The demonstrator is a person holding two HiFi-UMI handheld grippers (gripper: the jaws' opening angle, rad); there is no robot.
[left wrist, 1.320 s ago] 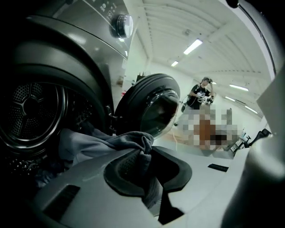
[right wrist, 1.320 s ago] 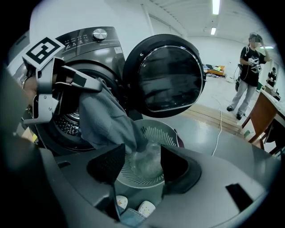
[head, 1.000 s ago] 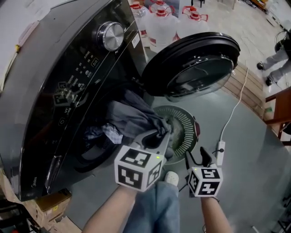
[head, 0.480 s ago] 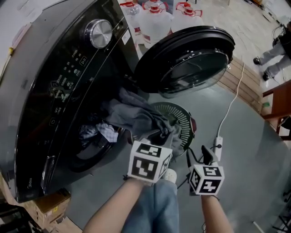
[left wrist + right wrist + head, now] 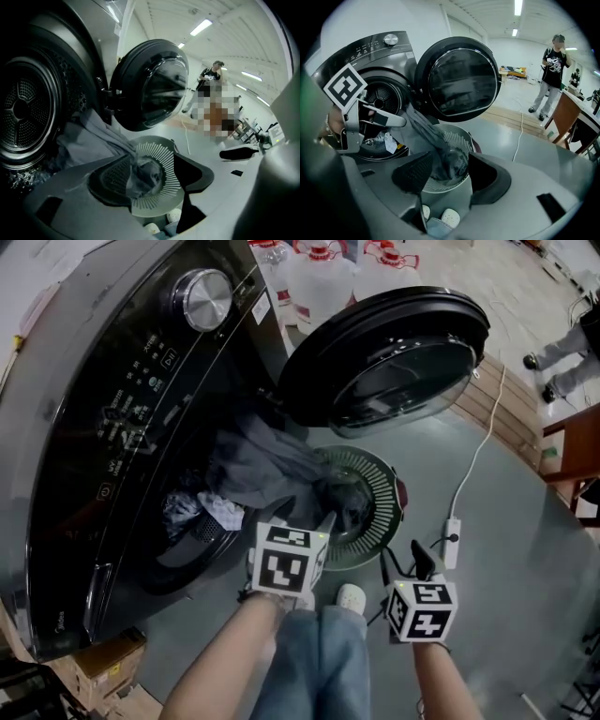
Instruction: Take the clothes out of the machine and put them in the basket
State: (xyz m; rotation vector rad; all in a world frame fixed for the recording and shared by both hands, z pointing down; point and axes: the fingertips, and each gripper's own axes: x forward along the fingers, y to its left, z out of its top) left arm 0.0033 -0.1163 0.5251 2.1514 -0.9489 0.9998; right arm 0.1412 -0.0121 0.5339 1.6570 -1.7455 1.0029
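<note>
One garment [image 5: 281, 474] in basket [image 5: 382, 521], seemingly clear of just-opened left hand-held gripper [image 5: 309, 518]; right hand-held gripper [image 5: 401, 563] spread, empty.

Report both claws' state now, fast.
Left claw: open, jaws just opened; not gripping the grey garment draped into the basket.
Right claw: open, holding nothing.

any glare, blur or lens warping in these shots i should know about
Head view: evenly lit and sharp, with a soft sheen on the washer front and the door glass. Left gripper view: heavy fisheye bend, black at the left edge, ceiling lights blown out to white streaks. Right gripper view: fisheye with a dark round border, and the door glass shows faint reflections.
</note>
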